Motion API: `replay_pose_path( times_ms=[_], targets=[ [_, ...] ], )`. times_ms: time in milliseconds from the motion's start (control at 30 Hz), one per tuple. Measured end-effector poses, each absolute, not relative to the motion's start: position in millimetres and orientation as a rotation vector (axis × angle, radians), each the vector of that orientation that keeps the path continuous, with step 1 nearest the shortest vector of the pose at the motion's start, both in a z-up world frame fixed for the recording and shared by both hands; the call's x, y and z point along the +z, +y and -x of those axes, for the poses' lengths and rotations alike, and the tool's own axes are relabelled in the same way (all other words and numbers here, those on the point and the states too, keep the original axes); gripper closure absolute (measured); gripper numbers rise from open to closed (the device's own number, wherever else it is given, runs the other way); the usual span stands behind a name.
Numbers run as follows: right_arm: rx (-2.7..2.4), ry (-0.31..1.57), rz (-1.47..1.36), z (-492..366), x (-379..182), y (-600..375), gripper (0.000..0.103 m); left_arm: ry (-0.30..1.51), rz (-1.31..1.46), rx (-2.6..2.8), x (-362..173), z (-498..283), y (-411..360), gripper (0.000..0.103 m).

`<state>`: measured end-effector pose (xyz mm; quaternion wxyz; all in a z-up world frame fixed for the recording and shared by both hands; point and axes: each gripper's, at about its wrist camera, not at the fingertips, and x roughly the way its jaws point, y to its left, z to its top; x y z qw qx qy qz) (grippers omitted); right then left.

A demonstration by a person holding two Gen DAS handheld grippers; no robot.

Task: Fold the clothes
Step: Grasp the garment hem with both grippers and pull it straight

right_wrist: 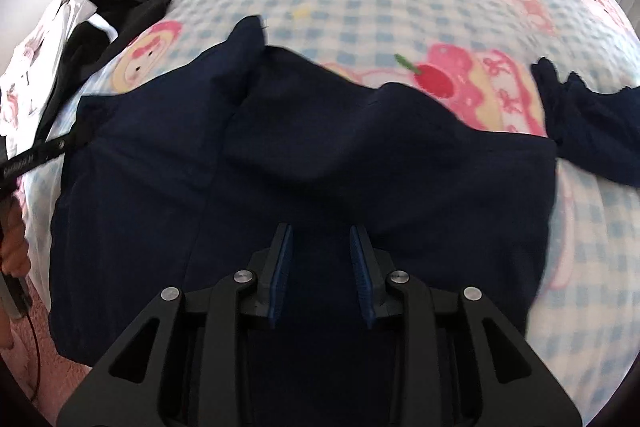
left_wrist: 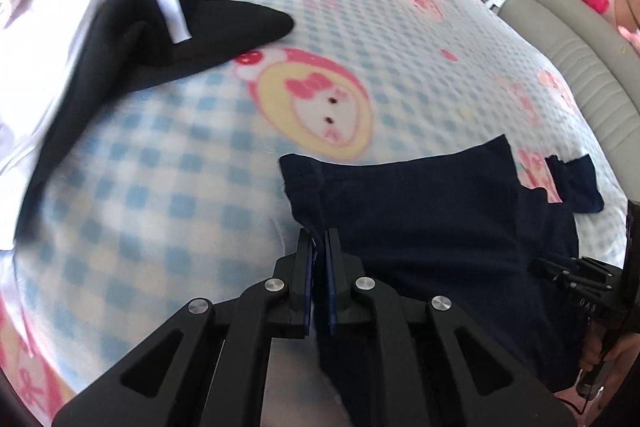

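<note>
A navy blue garment (right_wrist: 320, 147) lies spread on the bed, partly folded, one sleeve (right_wrist: 592, 131) reaching right. It also shows in the left wrist view (left_wrist: 420, 219). My left gripper (left_wrist: 319, 239) is shut on the garment's left edge, cloth pinched between the pads. My right gripper (right_wrist: 320, 243) is open just above the garment's near middle, nothing between its fingers. The right gripper shows in the left wrist view (left_wrist: 576, 275) at the garment's right side.
The bed has a blue-checked blanket with pink cartoon figures (left_wrist: 320, 107). A black garment with a white band (left_wrist: 160, 27) lies on white cloth (left_wrist: 60, 39) at the left. A grey padded bed edge (left_wrist: 580, 39) runs along the right.
</note>
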<state>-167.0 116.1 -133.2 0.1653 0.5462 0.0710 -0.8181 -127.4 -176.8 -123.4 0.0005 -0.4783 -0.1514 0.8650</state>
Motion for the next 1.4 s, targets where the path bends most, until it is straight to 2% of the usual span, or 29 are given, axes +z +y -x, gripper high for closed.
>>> replay_pose_path(
  times_ms=[133, 167, 200, 267, 367, 600, 633, 700, 767, 800, 900, 933, 967, 1000, 1100, 1233, 1400],
  targets=[
    [-2.355, 0.072, -1.537, 168.7, -115.8, 135.6, 0.073, -0.72, 1.405, 2.68, -124.5, 123.7, -202.8, 0.093],
    [-2.361, 0.053, -1.505, 170.0, -106.9, 136.8, 0.072, -0.764, 1.377, 2.674, -124.7, 124.4, -208.5, 0.089],
    [-2.366, 0.046, -1.462, 173.0, -96.9, 134.8, 0.07, -0.79, 1.355, 2.67, -125.1, 126.0, -212.0, 0.08],
    [-2.37, 0.047, -1.386, 181.2, -80.3, 126.9, 0.061, -0.837, 1.34, 2.641, -128.9, 130.4, -214.8, 0.068],
    [-2.351, 0.066, -1.347, 201.6, -74.8, 103.0, 0.061, -0.893, 1.351, 2.594, -138.2, 137.4, -214.3, 0.067],
    [-2.232, 0.072, -1.422, 234.9, -119.8, 55.5, 0.062, -0.828, 1.378, 2.545, -150.2, 148.5, -202.4, 0.07],
    [-2.228, 0.078, -1.426, 237.0, -125.0, 52.9, 0.065, -0.815, 1.372, 2.544, -150.0, 149.6, -201.0, 0.07],
    [-2.227, 0.091, -1.432, 239.5, -134.5, 50.2, 0.075, -0.781, 1.355, 2.563, -147.3, 150.8, -198.2, 0.089],
    [-2.255, 0.114, -1.388, 238.3, -130.3, 48.5, 0.088, -0.742, 1.338, 2.613, -141.9, 150.6, -196.8, 0.091],
    [-2.27, 0.127, -1.362, 237.5, -127.3, 47.7, 0.09, -0.703, 1.333, 2.659, -137.2, 149.5, -195.5, 0.091],
    [-2.411, 0.249, -1.299, 244.5, -116.5, 46.1, 0.091, -0.59, 1.366, 2.777, -129.9, 149.2, -197.5, 0.09],
    [-2.435, 0.271, -1.311, 249.7, -116.4, 48.4, 0.091, -0.614, 1.388, 2.765, -131.9, 149.4, -201.1, 0.089],
    [-2.446, 0.279, -1.331, 255.0, -116.8, 51.4, 0.09, -0.672, 1.402, 2.726, -133.2, 147.5, -205.2, 0.082],
    [-2.426, 0.227, -1.35, 256.8, -114.2, 56.8, 0.09, -0.731, 1.415, 2.686, -134.4, 145.6, -209.4, 0.076],
    [-2.363, 0.082, -1.328, 240.4, -93.8, 70.8, 0.085, -0.672, 1.313, 2.69, -114.7, 126.1, -201.9, 0.07],
    [-2.293, 0.038, -1.258, 179.7, -67.7, 85.6, 0.08, -0.595, 1.259, 2.593, -99.6, 102.9, -166.2, 0.07],
    [-2.259, 0.05, -1.316, 111.6, -80.9, 107.1, 0.08, -0.482, 1.326, 2.453, -106.8, 68.1, -104.8, 0.07]
  ],
)
